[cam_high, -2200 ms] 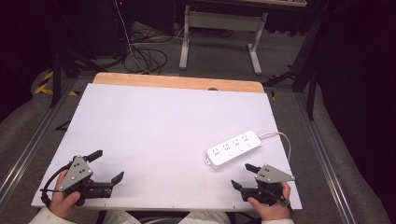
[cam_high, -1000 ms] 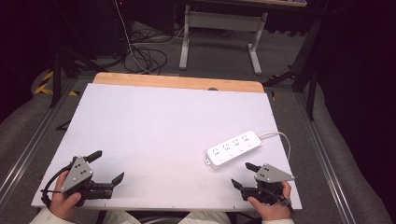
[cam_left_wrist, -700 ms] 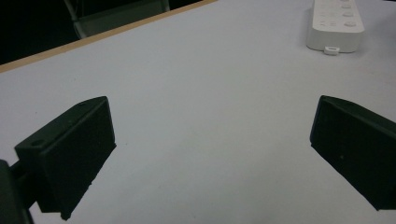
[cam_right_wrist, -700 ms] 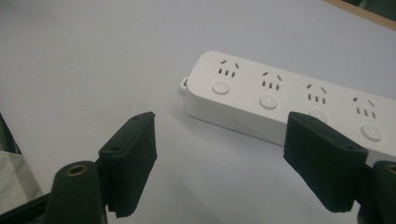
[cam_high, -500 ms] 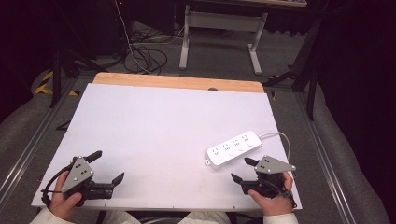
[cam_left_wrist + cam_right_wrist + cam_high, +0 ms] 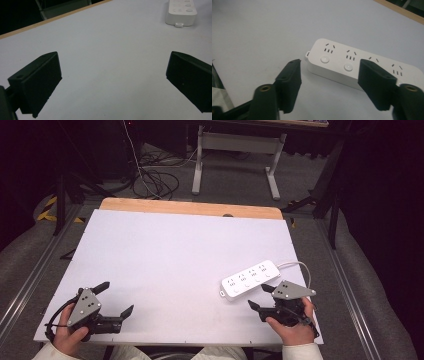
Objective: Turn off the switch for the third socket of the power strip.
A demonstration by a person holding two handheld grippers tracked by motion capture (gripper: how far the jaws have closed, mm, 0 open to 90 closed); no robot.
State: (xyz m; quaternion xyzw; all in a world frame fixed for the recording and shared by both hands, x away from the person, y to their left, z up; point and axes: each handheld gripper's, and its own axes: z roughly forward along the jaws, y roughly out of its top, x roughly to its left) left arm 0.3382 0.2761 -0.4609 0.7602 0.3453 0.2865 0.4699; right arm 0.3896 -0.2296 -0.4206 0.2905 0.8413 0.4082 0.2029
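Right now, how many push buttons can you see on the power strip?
2 clearly in the right gripper view: one below the end socket of the power strip, one below the next. More are probably hidden behind the gripper's finger.

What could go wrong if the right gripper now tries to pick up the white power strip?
1. The right gripper, whose jaws have just been closing with nothing between them, may end up too narrow for the power strip and bump it.
2. The strip lies near the table's right edge; a push could slide it off.
3. Its cable hangs over that edge and may drag on a lift, tilting the strip.
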